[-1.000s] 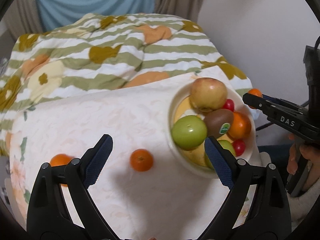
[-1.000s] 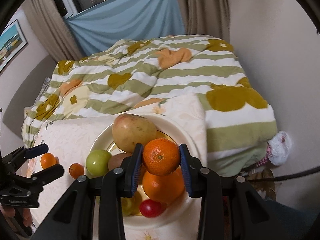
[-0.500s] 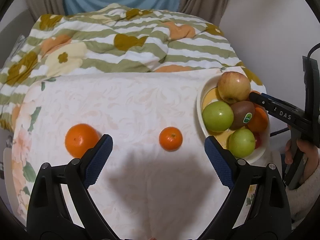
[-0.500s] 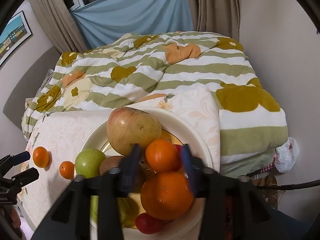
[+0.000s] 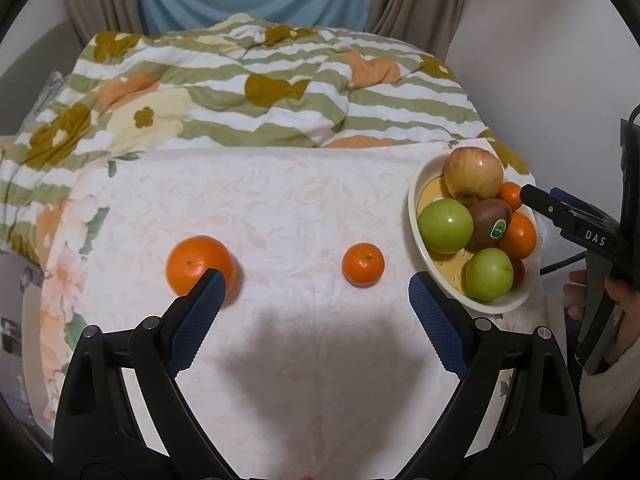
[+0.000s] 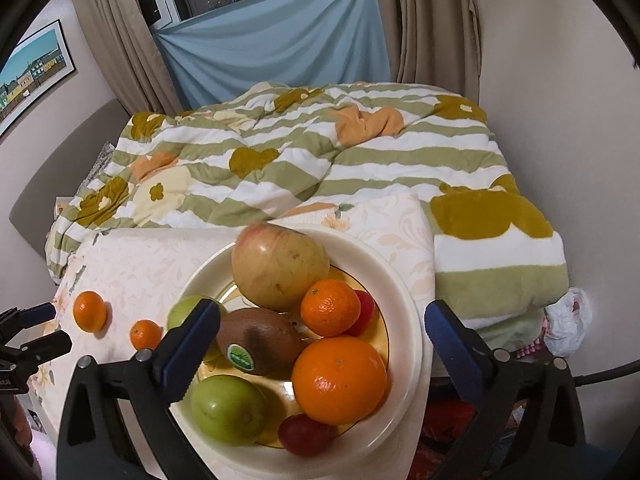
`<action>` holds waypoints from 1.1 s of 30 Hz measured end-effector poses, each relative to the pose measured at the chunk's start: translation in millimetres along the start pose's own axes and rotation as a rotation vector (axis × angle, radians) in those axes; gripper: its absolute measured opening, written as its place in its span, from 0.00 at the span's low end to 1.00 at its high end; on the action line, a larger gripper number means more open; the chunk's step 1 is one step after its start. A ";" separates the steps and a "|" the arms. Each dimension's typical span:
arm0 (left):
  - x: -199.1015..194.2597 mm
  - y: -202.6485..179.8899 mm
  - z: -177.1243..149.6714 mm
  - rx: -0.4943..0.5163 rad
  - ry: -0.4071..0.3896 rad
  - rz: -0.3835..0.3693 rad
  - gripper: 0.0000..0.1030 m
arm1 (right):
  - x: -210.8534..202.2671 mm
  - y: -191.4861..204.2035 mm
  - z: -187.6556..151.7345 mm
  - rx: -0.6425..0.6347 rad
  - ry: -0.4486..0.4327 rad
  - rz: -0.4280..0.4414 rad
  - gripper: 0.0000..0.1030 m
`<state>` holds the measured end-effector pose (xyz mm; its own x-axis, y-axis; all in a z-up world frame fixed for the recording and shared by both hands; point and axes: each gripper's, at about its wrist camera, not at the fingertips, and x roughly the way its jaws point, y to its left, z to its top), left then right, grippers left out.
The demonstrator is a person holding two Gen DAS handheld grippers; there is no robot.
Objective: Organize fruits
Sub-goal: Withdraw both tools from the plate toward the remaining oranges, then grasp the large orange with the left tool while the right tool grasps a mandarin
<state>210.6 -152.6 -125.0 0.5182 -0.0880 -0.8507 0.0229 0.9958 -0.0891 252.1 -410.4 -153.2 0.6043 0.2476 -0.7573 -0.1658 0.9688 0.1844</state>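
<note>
Fruits are in two spots. Behind everything is a bed with a striped blanket (image 6: pixel 304 160). In front of the bed is the surface (image 5: pixel 280 208) with a pale flowery cloth. A white bowl (image 6: pixel 404 300) sits on it, full of fruit: an apple (image 6: pixel 280 266), a big orange (image 6: pixel 340 380), green apples, a kiwi (image 6: pixel 256 340) and a small mandarin (image 6: pixel 330 308) on top. Left of the bowl, one orange (image 5: pixel 200 264) and one tiny mandarin (image 5: pixel 363 263) lie on the cloth. The right claw (image 6: pixel 320 344) is over the bowl; its jaws are opening wide and grip nothing. The left claw (image 5: pixel 316 304) is wide open and empty, near the tiny mandarin.
</note>
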 end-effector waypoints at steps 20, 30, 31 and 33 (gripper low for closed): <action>-51.5 93.6 9.3 0.158 -0.030 -0.057 0.97 | -71.9 99.1 -12.1 0.056 -0.021 -0.145 0.99; -25.8 128.2 12.5 0.318 0.025 -0.146 0.97 | -47.6 160.2 -35.9 0.178 0.006 -0.206 0.99; -22.3 129.2 12.8 0.327 0.030 -0.154 0.97 | -44.5 163.6 -38.2 0.187 0.008 -0.214 0.99; -11.7 131.3 12.8 0.356 0.045 -0.178 0.97 | -37.6 170.8 -43.9 0.200 0.011 -0.241 0.99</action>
<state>218.5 -20.5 -120.1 0.4415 -0.2535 -0.8607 0.4080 0.9111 -0.0590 166.8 -254.9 -120.7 0.5989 0.0117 -0.8007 0.1383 0.9833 0.1178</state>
